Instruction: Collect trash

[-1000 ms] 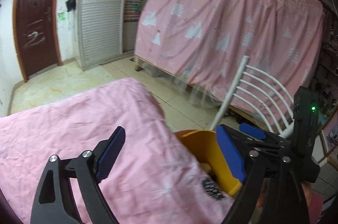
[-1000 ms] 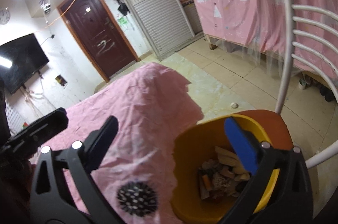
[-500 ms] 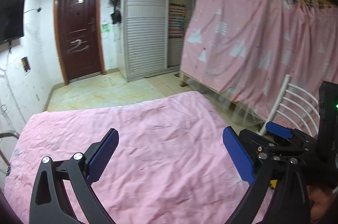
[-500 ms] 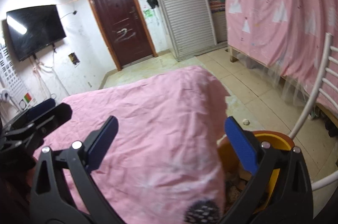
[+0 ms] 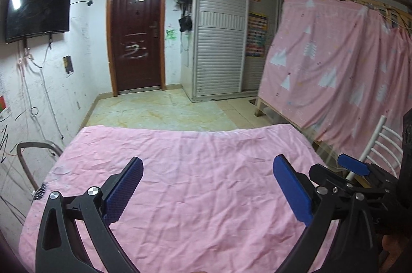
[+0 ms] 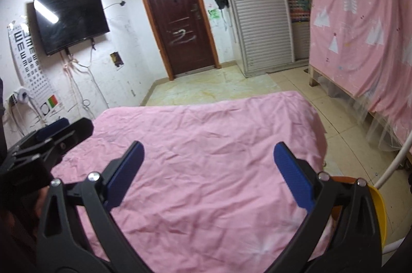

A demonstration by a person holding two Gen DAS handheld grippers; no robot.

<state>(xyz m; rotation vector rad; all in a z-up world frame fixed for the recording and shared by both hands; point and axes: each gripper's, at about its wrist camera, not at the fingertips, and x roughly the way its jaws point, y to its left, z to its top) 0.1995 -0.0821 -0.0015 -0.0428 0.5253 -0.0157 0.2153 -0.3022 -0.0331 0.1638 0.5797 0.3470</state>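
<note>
Both the left gripper (image 5: pixel 207 189) and the right gripper (image 6: pixel 208 174) hovered spread apart and empty over the wrinkled pink tablecloth (image 6: pixel 206 144) (no trash visible), the round yellow plastic bin (image 6: pixel 378 211) lying nearest the right gripper, low off its right side.

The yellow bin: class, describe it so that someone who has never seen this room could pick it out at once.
Start at the big table under the pink cloth that fills the middle of the room. Go to its near right corner, where a white chair stands. The yellow bin sits low between them, half hidden behind the right gripper; it is the only bright yellow thing there.
</note>
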